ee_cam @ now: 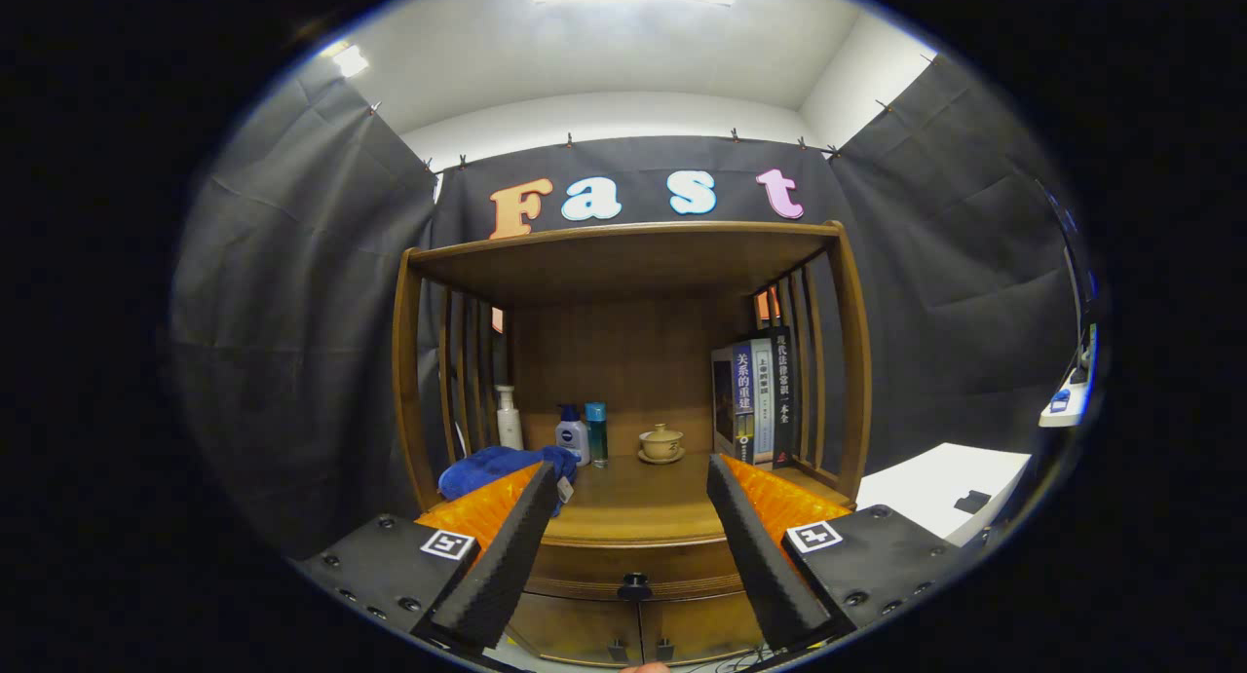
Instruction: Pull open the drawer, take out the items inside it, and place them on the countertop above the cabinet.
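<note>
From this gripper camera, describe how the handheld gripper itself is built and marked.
The gripper has two long, flat fingers with ribbed, textured inner pads, tapering toward their tips. Each finger mounts on a black block-shaped carriage held by round screws. Each carriage carries a small square black-and-white fiducial marker. No cables or sleeve are visible on it.

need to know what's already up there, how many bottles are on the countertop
3, all left of the small ceramic lidded cup: a white pump bottle by the slats, then a white-and-blue lotion bottle touching a teal cylindrical bottle. The blue cloth may hide more.
</note>
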`<state>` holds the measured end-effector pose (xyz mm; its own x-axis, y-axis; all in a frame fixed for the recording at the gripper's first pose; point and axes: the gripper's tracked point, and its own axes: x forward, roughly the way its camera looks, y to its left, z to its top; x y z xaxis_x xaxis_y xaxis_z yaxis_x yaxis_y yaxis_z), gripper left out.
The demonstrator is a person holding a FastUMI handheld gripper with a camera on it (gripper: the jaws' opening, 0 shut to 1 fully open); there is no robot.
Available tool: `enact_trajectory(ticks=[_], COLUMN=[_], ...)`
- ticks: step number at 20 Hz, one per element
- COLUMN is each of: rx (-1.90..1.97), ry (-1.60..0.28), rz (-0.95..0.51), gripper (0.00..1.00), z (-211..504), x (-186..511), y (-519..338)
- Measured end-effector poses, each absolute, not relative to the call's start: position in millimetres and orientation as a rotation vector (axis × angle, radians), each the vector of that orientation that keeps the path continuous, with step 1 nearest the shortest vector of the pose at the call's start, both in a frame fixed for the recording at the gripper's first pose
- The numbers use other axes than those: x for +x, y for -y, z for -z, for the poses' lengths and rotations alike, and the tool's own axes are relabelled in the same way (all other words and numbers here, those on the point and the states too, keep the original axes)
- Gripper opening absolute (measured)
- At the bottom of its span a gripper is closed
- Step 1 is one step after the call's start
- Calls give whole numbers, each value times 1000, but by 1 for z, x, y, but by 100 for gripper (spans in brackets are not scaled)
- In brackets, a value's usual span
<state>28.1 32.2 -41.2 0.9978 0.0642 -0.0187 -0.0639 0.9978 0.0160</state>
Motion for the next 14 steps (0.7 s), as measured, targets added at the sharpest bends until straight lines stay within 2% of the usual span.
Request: enact_trajectory(ticks=[7,14], rx=[12,-12], ry=[-32,-174], rz=[-99,-52], gripper=[100,100], z=[99,209], x=[48,79], y=[-36,-18])
